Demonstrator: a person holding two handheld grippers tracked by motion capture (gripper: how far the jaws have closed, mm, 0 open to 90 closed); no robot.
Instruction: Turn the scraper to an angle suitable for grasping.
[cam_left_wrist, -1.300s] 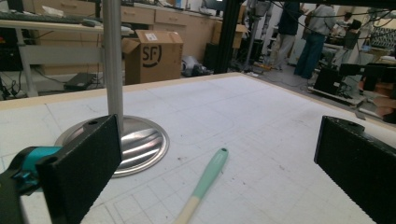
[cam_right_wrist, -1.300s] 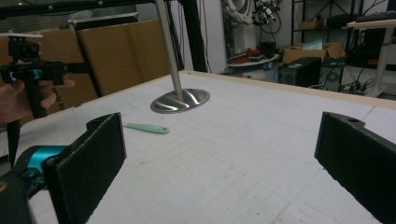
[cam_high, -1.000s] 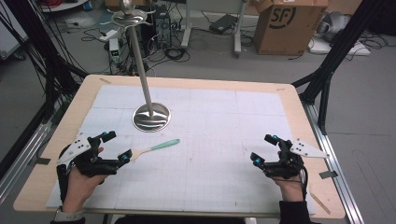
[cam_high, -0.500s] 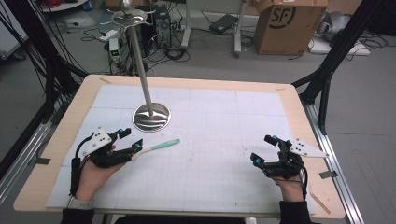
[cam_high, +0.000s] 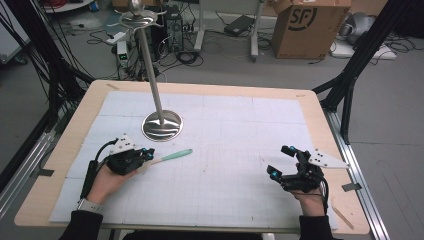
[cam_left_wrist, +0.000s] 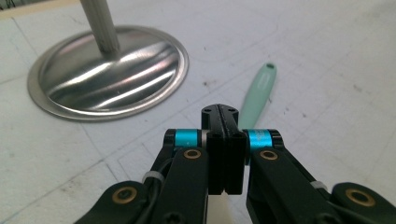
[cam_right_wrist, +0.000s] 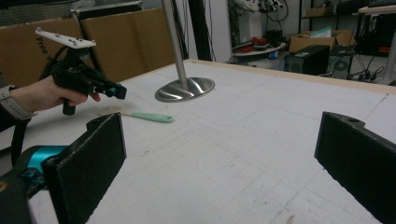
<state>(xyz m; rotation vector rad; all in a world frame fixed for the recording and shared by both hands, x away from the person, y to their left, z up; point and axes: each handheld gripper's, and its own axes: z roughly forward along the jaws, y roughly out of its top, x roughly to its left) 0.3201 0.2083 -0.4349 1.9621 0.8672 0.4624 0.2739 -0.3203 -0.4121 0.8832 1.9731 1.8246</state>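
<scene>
The left hand-held gripper (cam_high: 145, 156) has moved across the worktop (cam_high: 240, 100) from the near-left edge toward the mint-green utensil (cam_high: 172, 155), and its jaws have just been closing. In the left gripper view the two black jaws now stand pressed together, with the pale end of the utensil (cam_left_wrist: 258, 93) running in under them and the green handle sticking out beyond. It looks as if the jaws have pinched that near end, though the contact itself is hidden behind the jaw tips, so the hold may be only partial. The utensil lies flat on the white gridded mat, just in front of the round steel base of the stand (cam_high: 161, 125), close to it but not touching.

For the work in hand, this means the reach is over and the grasp is probably made; the next move calls for a lift, and a thin end pinched near its tip could swivel or slip.

Far to the right, the right hand-held gripper (cam_high: 282, 162) rests near the worktop's right edge in the same place as before, jaws wide apart with nothing between them, well away from the utensil
</scene>
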